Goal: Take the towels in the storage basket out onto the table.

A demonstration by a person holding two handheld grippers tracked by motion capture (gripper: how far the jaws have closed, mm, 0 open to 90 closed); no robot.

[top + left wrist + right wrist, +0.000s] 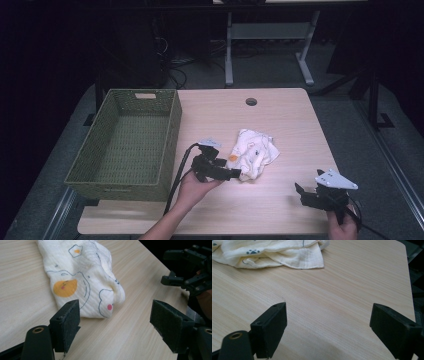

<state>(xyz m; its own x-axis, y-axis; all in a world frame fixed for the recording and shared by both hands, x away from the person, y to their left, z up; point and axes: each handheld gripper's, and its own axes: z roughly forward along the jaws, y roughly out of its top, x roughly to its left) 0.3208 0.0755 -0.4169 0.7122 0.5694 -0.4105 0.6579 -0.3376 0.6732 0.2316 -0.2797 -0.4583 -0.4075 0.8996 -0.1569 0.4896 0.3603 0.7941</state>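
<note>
Spread wide, the fingers [66, 325] of the left gripper [226, 170] pinch nothing; they sit at the near corner of the printed cloth [252, 152], which lies crumpled mid-table at about three o'clock from the green woven basket [125, 180]. The right gripper [307, 195] waits at five o'clock from the cloth, its jaws parted too over bare table [337, 302]. I judge this the approach to a grasp: next, push onto the fold and close.

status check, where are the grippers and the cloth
Left hand-held gripper open, right at the cloth. Right hand-held gripper open, apart from it. Cloth crumpled on table, nothing blocking.
</note>
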